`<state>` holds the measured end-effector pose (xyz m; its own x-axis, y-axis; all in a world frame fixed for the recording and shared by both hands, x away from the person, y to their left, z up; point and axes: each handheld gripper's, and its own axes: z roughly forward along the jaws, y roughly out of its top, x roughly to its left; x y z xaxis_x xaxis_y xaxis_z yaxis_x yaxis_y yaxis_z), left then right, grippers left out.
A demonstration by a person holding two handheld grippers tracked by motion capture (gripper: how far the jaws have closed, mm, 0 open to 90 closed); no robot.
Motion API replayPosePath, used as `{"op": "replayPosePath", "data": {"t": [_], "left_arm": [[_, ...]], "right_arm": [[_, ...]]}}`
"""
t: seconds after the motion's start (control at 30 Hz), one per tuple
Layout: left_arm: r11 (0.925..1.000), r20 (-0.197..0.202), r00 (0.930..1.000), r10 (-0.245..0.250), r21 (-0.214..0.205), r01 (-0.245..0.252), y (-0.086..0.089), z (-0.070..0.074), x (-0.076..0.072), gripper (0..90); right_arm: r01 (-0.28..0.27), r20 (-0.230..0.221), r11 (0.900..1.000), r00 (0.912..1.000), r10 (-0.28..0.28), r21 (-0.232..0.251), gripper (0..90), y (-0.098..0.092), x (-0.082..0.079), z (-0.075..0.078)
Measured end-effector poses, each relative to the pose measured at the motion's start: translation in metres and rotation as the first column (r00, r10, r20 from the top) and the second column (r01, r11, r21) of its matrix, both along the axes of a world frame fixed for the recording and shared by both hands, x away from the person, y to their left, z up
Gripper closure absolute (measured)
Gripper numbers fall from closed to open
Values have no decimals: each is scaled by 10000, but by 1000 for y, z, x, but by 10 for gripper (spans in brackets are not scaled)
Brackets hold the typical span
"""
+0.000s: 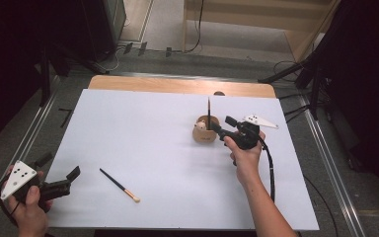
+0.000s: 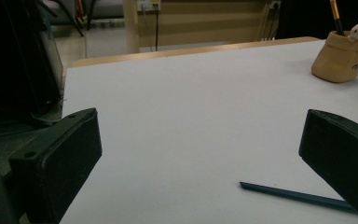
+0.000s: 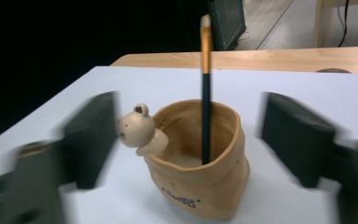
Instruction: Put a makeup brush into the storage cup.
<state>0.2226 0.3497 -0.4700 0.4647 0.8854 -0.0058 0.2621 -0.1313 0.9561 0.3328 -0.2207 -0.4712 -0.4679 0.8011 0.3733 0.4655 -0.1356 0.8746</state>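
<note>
The tan bear-decorated holder (image 3: 200, 177) with its upright brush (image 3: 206, 116), standing between the wide-open, empty fingers of the right gripper (image 3: 191, 140), could be tipped on the table (image 1: 153, 133) if nudged, while the left gripper (image 2: 200, 154), also open and empty, is held near the lying brush (image 1: 120, 185).

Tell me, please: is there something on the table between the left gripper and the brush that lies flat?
Nothing visible. Bare white table lies between the open left gripper and the brush. The holder stands farther off, by the right gripper.

Tan bear-faced pot (image 1: 206, 132) stood upright, right of frame centre, one dark brush (image 1: 209, 109) upright inside. Second brush (image 1: 119, 185) lay flat, diagonal, lower left of centre.
</note>
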Motion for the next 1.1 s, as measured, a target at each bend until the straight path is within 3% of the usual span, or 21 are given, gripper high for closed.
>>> {"op": "replayPosePath", "data": {"t": [0.03, 0.1, 0.3, 0.43, 0.6, 0.87, 1.0, 1.1], "left_arm": [[10000, 25, 10000, -17, -33, 17, 0, 0, 0, 0], [10000, 25, 10000, -34, -48, 34, 0, 0, 0, 0], [10000, 13, 10000, -81, -33, 81, -1, -1, 1, 0], [9999, 19, 9999, -133, -68, 133, -3, -1, 2, 0], [9998, -22, 9998, -174, 31, 174, -6, 0, 2, 0], [9996, -66, 9996, -278, 80, 278, -10, 1, 5, 0], [9970, -60, 9979, -647, 415, 649, -15, 6, 8, 0], [9954, -74, 9959, -901, 329, 903, -19, 9, 9, 0]], "right_arm": [[-77, 47, 10000, 10000, 77, 0, 3, -2, -1, 1], [-260, 106, 9996, 9996, 261, -67, 0, -6, -4, 4], [-669, 420, 9925, 9966, 715, -1020, 0, -10, -19, 10], [-600, 542, 9917, 9963, 666, -1140, 0, -14, -26, 9], [-482, 623, 9956, 9966, 533, -807, 0, -26, -35, 6], [-565, 779, 9950, 9950, 630, -824, 0, -39, -50, 6], [-577, 852, 9956, 9943, 639, -734, 0, -44, -57, 6], [-576, 908, 9958, 9938, 639, -709, 0, -49, -63, 5]]}}
